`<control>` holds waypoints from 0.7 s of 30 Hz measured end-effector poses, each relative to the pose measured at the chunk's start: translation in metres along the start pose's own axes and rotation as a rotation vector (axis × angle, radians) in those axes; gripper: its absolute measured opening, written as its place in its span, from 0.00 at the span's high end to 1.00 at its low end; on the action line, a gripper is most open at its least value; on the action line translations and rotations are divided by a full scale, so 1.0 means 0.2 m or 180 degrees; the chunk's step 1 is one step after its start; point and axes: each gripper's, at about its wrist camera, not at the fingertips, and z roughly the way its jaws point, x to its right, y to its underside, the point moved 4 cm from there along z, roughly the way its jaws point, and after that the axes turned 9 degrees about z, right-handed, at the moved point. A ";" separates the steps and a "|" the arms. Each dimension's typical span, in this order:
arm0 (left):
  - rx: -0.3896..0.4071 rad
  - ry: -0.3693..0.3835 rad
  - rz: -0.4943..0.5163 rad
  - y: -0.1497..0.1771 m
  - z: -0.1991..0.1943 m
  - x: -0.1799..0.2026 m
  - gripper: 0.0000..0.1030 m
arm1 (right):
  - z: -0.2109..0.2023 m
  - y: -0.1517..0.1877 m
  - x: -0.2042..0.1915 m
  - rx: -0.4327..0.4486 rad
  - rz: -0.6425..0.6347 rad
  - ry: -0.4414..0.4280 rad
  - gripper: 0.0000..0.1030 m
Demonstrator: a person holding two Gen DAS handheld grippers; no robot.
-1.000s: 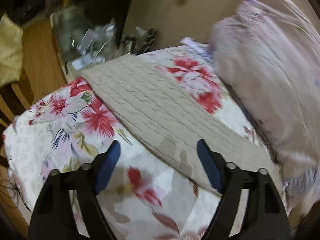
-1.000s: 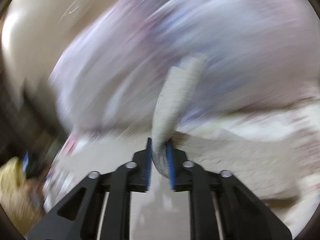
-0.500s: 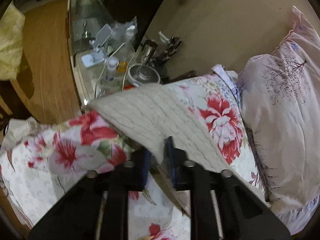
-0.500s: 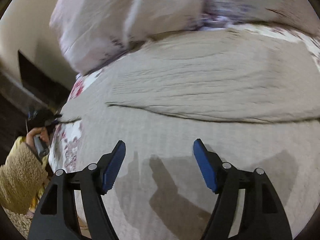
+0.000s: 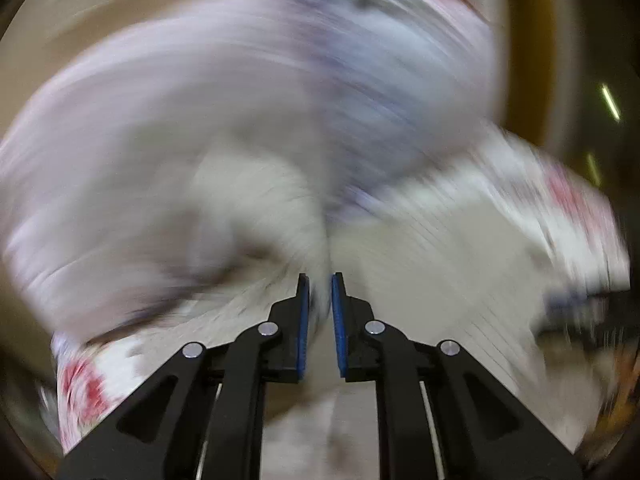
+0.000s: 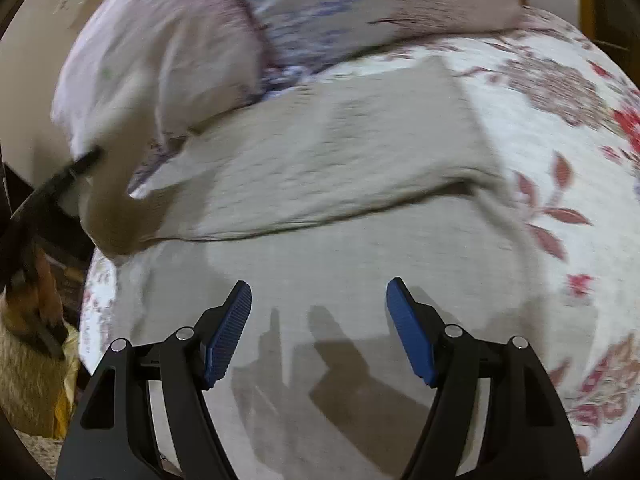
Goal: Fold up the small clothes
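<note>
A beige knitted garment (image 6: 340,168) lies on the floral bedspread (image 6: 560,128), its far half folded over the near half. My right gripper (image 6: 319,312) is open and empty, hovering over the garment's near part. My left gripper (image 5: 319,304) is shut on a corner of the same beige garment (image 5: 280,216) and lifts it; that view is heavily blurred. In the right wrist view the left gripper (image 6: 64,184) shows at the left edge with the raised beige corner hanging from it.
A pale pink pillow (image 6: 280,12) lies along the far side of the bed, touching the garment's far edge. A yellow fuzzy sleeve (image 6: 28,376) shows at the lower left. The bed's edge drops off at the left.
My left gripper, shut on the garment's corner, has swung fast toward the pillow, carrying the corner up. My right gripper stays open and has drawn back slightly over the garment.
</note>
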 end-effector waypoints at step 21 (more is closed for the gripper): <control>-0.0816 0.0434 -0.2642 1.24 -0.51 0.20 0.81 | -0.22 0.56 0.49 -0.1282 0.0837 -0.1097 0.91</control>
